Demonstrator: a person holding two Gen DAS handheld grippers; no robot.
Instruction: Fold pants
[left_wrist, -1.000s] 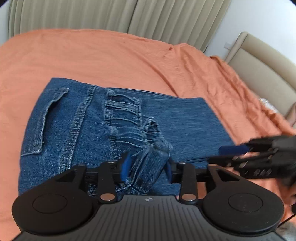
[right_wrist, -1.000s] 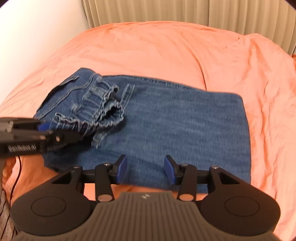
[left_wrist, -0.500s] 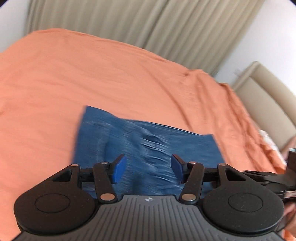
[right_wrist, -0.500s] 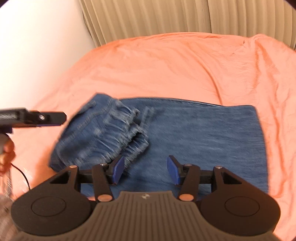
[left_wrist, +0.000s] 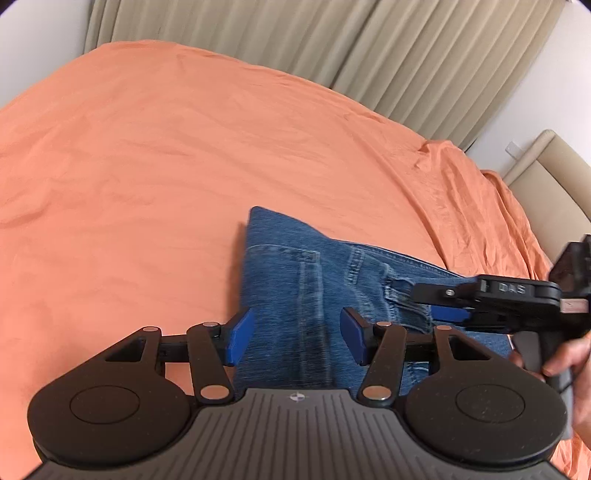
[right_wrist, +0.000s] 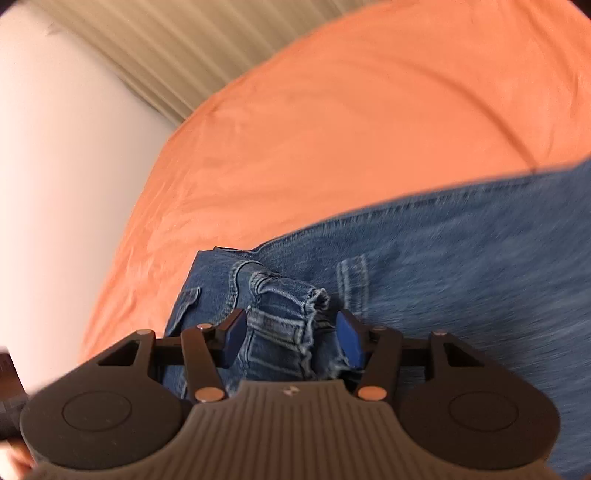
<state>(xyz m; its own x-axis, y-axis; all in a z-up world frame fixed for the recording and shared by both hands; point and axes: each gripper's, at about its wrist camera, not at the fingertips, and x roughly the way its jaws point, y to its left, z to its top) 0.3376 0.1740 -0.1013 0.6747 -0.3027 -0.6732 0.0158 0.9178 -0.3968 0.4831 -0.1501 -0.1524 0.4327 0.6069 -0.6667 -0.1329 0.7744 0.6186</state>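
Left wrist view: left gripper (left_wrist: 293, 334) jaws apart, nothing pinched; a second ago they held the bunched hem (right_wrist: 291, 314), and have just been opening. It has backed off toward the jeans' (left_wrist: 314, 280) left edge. Right gripper (right_wrist: 290, 341) jaws also just opening, now straddling that hem with gaps either side, no grip seen; earlier it hovered over flat denim. Jeans lie folded on the orange sheet (left_wrist: 147, 166), curtain (left_wrist: 332, 44) beyond. Likely the hem needs flattening or a fresh grab before the fold is tidy.
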